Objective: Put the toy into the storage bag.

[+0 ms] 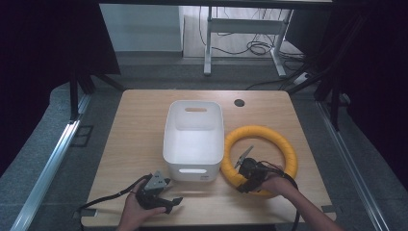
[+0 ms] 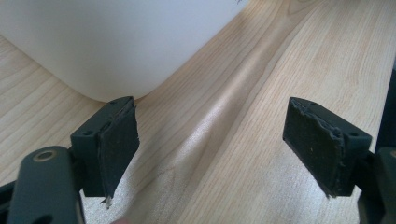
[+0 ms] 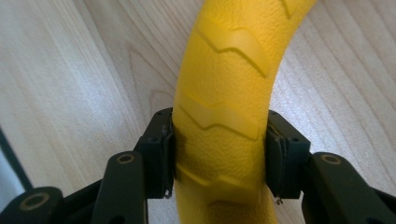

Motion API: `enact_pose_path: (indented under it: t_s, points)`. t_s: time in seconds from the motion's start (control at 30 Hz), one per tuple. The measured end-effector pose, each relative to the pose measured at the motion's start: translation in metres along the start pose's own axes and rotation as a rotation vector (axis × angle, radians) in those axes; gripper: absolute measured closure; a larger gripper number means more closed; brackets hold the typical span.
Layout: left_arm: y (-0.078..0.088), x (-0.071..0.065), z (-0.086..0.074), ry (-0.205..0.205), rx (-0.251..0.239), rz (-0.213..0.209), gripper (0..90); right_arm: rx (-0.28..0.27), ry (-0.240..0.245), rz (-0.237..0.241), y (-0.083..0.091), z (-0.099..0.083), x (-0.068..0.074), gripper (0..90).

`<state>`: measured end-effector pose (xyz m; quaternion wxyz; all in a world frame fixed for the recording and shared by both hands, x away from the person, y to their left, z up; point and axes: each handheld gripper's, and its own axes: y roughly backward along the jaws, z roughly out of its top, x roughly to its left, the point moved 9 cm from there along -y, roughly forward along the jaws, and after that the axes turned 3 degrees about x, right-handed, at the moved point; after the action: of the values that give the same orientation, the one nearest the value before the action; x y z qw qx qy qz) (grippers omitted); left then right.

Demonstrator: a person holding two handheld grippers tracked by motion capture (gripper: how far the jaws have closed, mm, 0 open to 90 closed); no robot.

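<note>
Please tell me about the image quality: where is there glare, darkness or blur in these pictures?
High view: the table is lit, the surroundings are dark. Left gripper view: a pale band of glare runs along the wood, and the white bin is soft and overexposed. Right gripper view: the yellow ring looks fairly sharp between the right gripper jaws, and the wood at upper left is washed out.

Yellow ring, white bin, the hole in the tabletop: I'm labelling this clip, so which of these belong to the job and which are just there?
In the job:
yellow ring, clamped by the right gripper
white bin, beside the ring

Just there:
left gripper, open over bare table
round hole
</note>
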<state>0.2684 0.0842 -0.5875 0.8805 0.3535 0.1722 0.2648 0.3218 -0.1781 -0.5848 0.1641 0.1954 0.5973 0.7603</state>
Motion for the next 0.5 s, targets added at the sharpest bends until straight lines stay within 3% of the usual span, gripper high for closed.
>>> enact_pose_path:
  t_s: [0.5]
  points:
    - [-0.001, 0.000, 0.000, 0.001, 0.003, -0.001, 18.5, -0.160, -0.015, 0.104, 0.030, -0.002, -0.005, 50.7]
